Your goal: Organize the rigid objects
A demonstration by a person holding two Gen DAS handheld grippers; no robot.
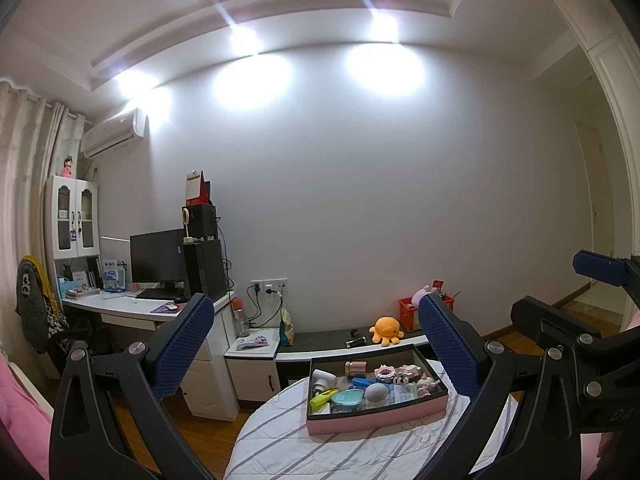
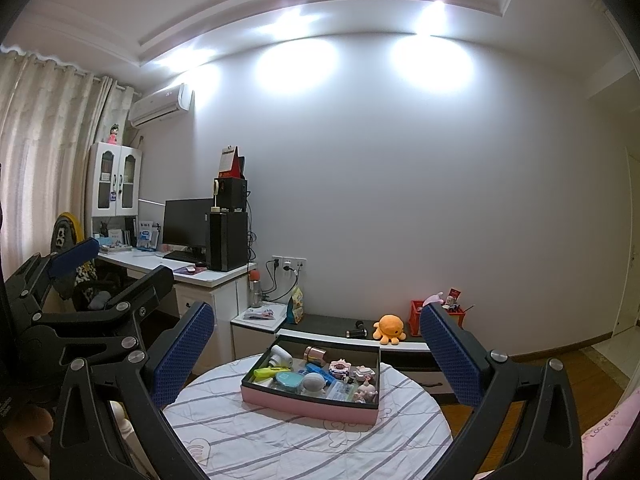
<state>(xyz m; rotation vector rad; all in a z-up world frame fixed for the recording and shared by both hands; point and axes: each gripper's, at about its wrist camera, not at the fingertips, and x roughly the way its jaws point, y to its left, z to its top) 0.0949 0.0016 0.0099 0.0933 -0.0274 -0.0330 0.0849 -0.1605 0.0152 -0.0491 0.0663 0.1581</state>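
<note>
Blue textured pads lined the fingers of both tools: the left hand-held gripper (image 1: 316, 340) was spread wide with nothing between its fingers, and the right hand-held gripper (image 2: 316, 344) was spread just as wide and equally empty. Both hung above the near edge of the round surface (image 2: 280, 436), which wore a white cloth with grey stripes, and neither touched anything. In the left wrist view the right tool showed at the right edge; in the right wrist view the left tool showed at the left edge. Beyond the fingers, a pink box (image 1: 374, 416) with a dark interior sat on the surface, well apart from both tools. Inside it lay the rigid items packed close together: a white thermometer (image 2: 280, 356) at the back left, a yellow-green clip (image 2: 269, 372) in front of it, a round teal case (image 2: 289, 381), a white rounded gadget (image 2: 314, 383), a rose-gold cylinder (image 2: 314, 354) at the back, and small figurines (image 2: 366, 392) at the right end. Behind the surface, a low dark bench (image 2: 332, 326) along the wall carried an orange plush octopus (image 2: 390, 329) and a red crate (image 2: 418, 312).
</note>
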